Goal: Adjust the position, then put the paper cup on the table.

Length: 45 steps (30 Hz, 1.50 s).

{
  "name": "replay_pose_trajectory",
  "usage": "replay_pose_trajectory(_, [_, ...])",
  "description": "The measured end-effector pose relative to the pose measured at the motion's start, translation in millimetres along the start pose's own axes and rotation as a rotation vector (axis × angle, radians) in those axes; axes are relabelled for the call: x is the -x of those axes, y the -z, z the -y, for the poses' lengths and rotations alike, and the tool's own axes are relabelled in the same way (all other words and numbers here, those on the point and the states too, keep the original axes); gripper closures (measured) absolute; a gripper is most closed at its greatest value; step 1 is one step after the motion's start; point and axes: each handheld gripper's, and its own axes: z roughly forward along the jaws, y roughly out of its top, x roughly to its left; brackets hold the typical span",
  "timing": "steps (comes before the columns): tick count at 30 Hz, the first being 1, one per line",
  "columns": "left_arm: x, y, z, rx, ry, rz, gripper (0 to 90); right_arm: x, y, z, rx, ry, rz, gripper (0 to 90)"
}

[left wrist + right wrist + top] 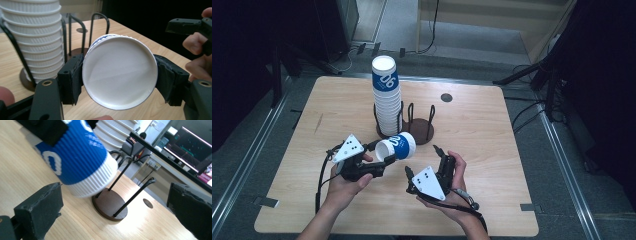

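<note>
Dark floor and cables surround a pale wooden desk point(472, 125) that carries a round brown stand point(417, 134) with upright black wire hoops. One side of the stand holds a tall stack point(385, 95) of ribbed white cups, the top one banded in blue.

Just in front of the stand, the left gripper point(379, 159) holds a single blue-and-white cup point(396, 147) on its side above the desk. In the left gripper view the jaws are clamped on the cup's wall from both sides, with the white base point(120, 71) turned toward the camera.

The right gripper point(424, 162) rests in the person's right hand point(452, 192), near the cup but apart from it. In the right gripper view its jaws stand wide apart and grasp nothing; the cup sits between and beyond them.

As a judgement: the paper wall is thin, so a harder squeeze could crush it, while a looser one could let the cup roll out. If the right gripper comes in for a handover, a mistimed release would drop the cup, and a swing toward the stand could knock the stack.
</note>
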Motion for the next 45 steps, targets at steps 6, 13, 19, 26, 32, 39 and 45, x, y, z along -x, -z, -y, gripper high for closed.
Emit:
replay_pose_trajectory(6, [-1.4, 0.5, 0.3, -0.001, 0.002, -0.01, 30.9, 8.8, -2.2, 3.5, -0.019, -0.104, 0.002, 0.9])
replay_pose_trajectory(13, [-1.9, 1.1, -0.1, 0.011, 0.003, -0.029, 30.9, 21.0, -7.9, 12.1, -0.079, -0.345, -0.045, 5.4])
replay_pose_trajectory(19, [1.1, -0.3, 1.6, 0.056, -0.015, -0.03, 30.9, 28.0, -4.7, 10.9, -0.095, -0.561, -0.075, 0.5])
replay_pose_trajectory(26, [3.4, -1.9, 3.9, 0.094, -0.023, -0.03, 30.9, 32.8, -1.0, 8.7, -0.098, -0.716, -0.065, 0.6])
replay_pose_trajectory(32, [6.2, -5.4, 6.2, 0.107, -0.024, -0.027, 30.9, 34.3, 0.1, 8.0, -0.1, -0.844, -0.054, 0.5])
replay_pose_trajectory(39, [9.7, -7.8, 6.1, 0.12, -0.029, -0.045, 30.9, 34.8, 1.2, 1.9, -0.119, -1.093, -0.096, 0.0])
replay_pose_trajectory(45, [12.7, -11.8, 7.4, 0.126, -0.018, -0.021, 30.9, 34.6, 0.2, -3.3, -0.143, -1.218, -0.101, 0.0])
